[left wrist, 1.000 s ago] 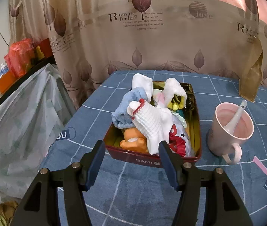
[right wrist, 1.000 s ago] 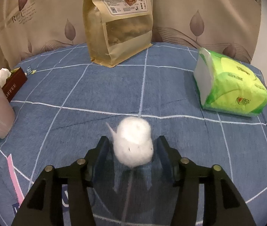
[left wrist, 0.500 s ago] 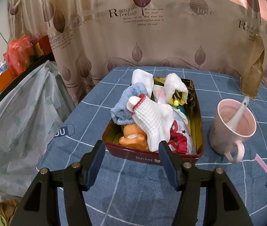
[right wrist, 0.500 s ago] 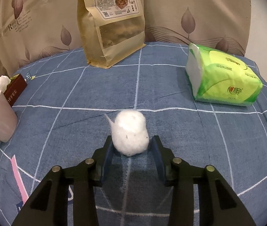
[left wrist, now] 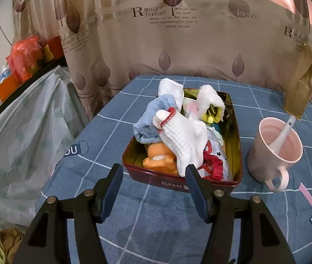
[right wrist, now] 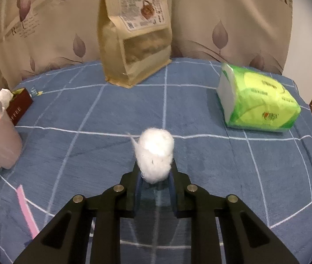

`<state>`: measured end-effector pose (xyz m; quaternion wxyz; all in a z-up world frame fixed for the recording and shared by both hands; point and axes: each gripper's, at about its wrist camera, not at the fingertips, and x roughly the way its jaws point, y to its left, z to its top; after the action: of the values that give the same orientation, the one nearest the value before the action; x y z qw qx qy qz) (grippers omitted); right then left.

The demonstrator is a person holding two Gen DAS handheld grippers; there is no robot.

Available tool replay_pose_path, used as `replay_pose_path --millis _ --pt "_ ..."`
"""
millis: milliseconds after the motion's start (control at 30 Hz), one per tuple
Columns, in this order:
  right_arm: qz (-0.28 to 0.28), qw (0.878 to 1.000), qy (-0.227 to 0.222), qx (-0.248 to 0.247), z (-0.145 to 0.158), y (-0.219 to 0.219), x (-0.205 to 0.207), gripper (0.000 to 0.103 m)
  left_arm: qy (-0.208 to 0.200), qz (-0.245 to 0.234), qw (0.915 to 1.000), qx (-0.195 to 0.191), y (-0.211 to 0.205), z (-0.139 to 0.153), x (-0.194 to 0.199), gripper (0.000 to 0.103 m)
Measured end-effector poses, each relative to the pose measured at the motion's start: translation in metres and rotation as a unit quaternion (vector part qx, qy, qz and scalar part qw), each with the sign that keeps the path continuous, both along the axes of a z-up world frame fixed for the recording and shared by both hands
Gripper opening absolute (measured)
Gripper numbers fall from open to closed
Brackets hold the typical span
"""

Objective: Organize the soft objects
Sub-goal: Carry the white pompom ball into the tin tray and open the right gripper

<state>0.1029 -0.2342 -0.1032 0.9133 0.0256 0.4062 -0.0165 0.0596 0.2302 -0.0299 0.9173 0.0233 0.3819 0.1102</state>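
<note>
Left wrist view: the left gripper [left wrist: 152,177], jaws spread wide and holding nothing, hangs just short of the red tin [left wrist: 178,181] heaped with socks [left wrist: 183,136] and a small orange toy [left wrist: 160,158] on the blue-checked table [left wrist: 156,220]. Right wrist view: the right gripper [right wrist: 155,172] pinches a white fluffy ball [right wrist: 155,154] between nearly closed jaws, the ball bulging above the tips over the table, a green tissue pack [right wrist: 259,103] well off to the right.

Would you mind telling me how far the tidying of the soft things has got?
Mostly done: the dark red metal tin already holds socks, a blue cloth and an orange plush toy. In hand: the right gripper is shut on the white fluffy ball. Left: carrying it to the tin; the left gripper waits open before it.
</note>
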Motion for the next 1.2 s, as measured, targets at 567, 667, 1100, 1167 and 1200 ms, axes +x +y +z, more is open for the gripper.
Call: replay_pose_path --millis 567,667,1100,1167,1200 --pt "0.143 0.988 -0.055 0.015 0.074 0.121 0.001 0.019 0.001 0.022 0.9997 -0.014 0.011 -0.002 0.001 0.061" --pt "0.173 0.983 -0.061 0.019 0.081 0.148 0.003 0.019 -0.001 0.025 0.9996 -0.015 0.012 -0.001 0.001 0.060" --pt "0.291 0.955 -0.055 0.014 0.089 0.270 0.009 0.019 -0.003 0.034 0.9993 -0.016 0.016 0.002 0.000 0.061" --pt "0.301 0.952 -0.050 0.012 0.088 0.284 0.012 0.019 -0.003 0.035 0.9992 -0.017 0.017 0.002 0.000 0.061" --pt "0.306 0.951 -0.048 0.010 0.087 0.290 0.014 0.019 -0.003 0.036 0.9992 -0.018 0.017 0.002 0.000 0.061"
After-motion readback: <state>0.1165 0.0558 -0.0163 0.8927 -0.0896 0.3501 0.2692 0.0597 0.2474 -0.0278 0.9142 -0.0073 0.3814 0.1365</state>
